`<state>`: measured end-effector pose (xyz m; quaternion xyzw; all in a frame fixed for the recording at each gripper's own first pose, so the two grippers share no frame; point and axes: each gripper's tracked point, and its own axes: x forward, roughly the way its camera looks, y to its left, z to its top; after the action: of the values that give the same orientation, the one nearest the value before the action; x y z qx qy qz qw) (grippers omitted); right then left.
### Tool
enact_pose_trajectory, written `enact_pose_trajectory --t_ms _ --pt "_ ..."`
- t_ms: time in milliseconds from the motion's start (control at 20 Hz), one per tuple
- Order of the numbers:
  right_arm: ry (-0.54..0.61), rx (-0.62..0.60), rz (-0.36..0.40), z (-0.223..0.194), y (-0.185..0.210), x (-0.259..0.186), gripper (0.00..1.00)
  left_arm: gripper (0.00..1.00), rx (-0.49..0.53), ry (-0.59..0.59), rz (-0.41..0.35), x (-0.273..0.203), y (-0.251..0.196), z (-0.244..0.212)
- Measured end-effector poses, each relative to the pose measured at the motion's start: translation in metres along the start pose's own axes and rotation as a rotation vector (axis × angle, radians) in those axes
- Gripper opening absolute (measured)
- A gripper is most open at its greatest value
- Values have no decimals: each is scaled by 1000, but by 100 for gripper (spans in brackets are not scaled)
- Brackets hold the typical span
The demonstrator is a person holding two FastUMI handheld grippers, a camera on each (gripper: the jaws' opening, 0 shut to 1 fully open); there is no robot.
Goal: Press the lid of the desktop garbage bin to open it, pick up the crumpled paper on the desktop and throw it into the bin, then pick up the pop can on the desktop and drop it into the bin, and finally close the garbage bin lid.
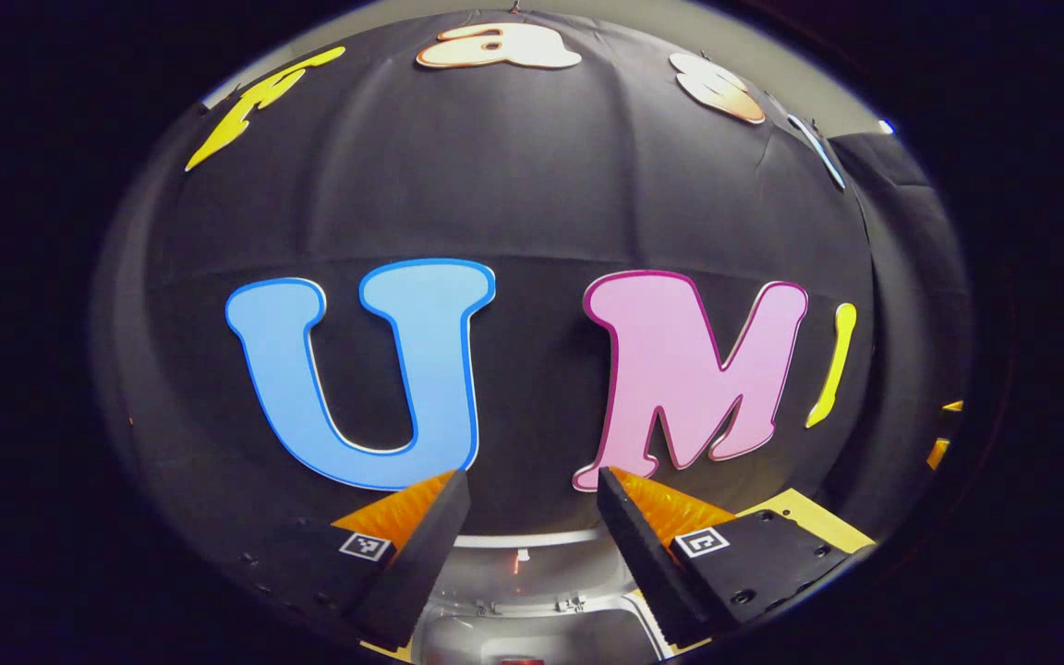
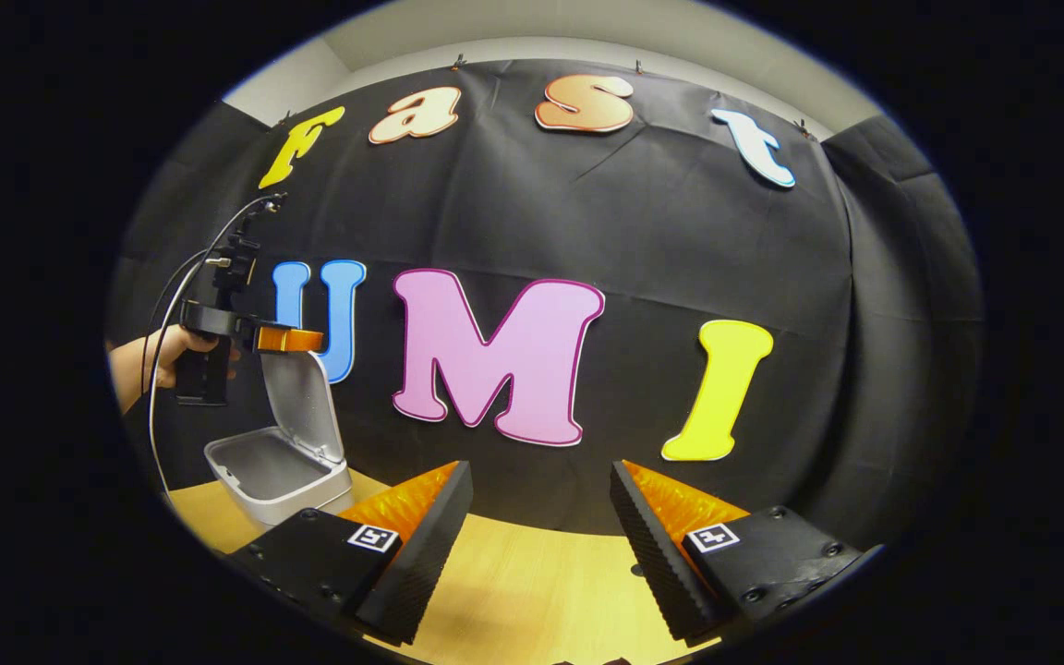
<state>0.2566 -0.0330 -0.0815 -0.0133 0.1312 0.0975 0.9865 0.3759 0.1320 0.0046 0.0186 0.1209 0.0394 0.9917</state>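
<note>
The white desktop bin [image 2: 284, 482] stands at the table's left end in the right gripper view, its lid [image 2: 303, 399] raised upright and its mouth open. A hand [image 2: 155, 356] holds my left gripper [image 2: 290, 339] right at the lid's top edge. In the left gripper view, my left gripper [image 1: 532, 476] is open, and the lid's upper rim [image 1: 532, 540] and the bin's inside [image 1: 532, 628] lie below the gap between its fingers. My right gripper [image 2: 541, 466] hangs open over the wooden table [image 2: 532, 591], with nothing between its fingers, to the right of the bin.
The black cloth wall rises close behind the bin and the table. A cable [image 2: 167, 305] loops from the left gripper's handle. A corner of the table [image 1: 814, 519] shows to the right of the left gripper's fingers.
</note>
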Motion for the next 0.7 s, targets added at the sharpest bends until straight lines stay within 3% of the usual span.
enact_pose_trajectory --t_ms 300,700 --pt "4 24 12 -5 15 -10 96 97 -2 72 -12 -52 -1 -24" --pt "26 13 13 -19 32 -32 96 97 -10 77 32 -117 -9 -98"
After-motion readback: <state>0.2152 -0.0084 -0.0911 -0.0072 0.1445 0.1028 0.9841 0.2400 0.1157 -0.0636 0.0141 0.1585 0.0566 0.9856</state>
